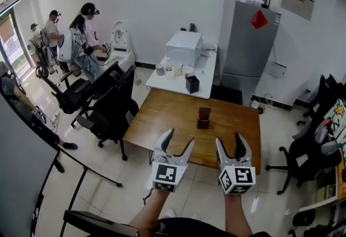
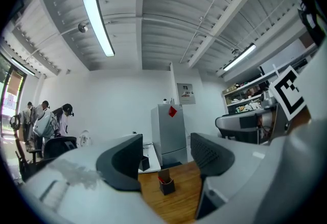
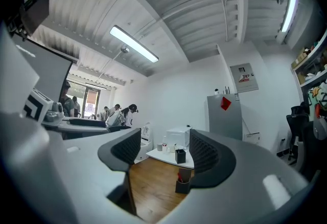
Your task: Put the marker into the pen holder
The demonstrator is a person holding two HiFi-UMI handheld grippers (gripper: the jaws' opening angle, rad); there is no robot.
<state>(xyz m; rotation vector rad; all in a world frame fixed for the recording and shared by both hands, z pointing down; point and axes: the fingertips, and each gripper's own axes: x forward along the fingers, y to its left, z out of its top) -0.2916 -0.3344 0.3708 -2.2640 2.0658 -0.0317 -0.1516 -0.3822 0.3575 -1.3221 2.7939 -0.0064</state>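
Observation:
A dark brown pen holder (image 1: pixel 204 118) stands near the middle of a wooden table (image 1: pixel 162 122), with something red inside it. The holder also shows between the jaws in the left gripper view as the pen holder (image 2: pixel 165 183) and in the right gripper view as the pen holder (image 3: pixel 182 184). No loose marker shows on the table. My left gripper (image 1: pixel 177 143) and right gripper (image 1: pixel 231 144) hover side by side in front of the table's near edge. Both are open and hold nothing.
A white table (image 1: pixel 208 76) behind carries a black box (image 1: pixel 192 84), cups and a white appliance (image 1: pixel 184 47). A grey fridge (image 1: pixel 247 46) stands at the back. Black office chairs (image 1: pixel 111 103) stand left and others (image 1: pixel 305 155) right. People stand at the far left.

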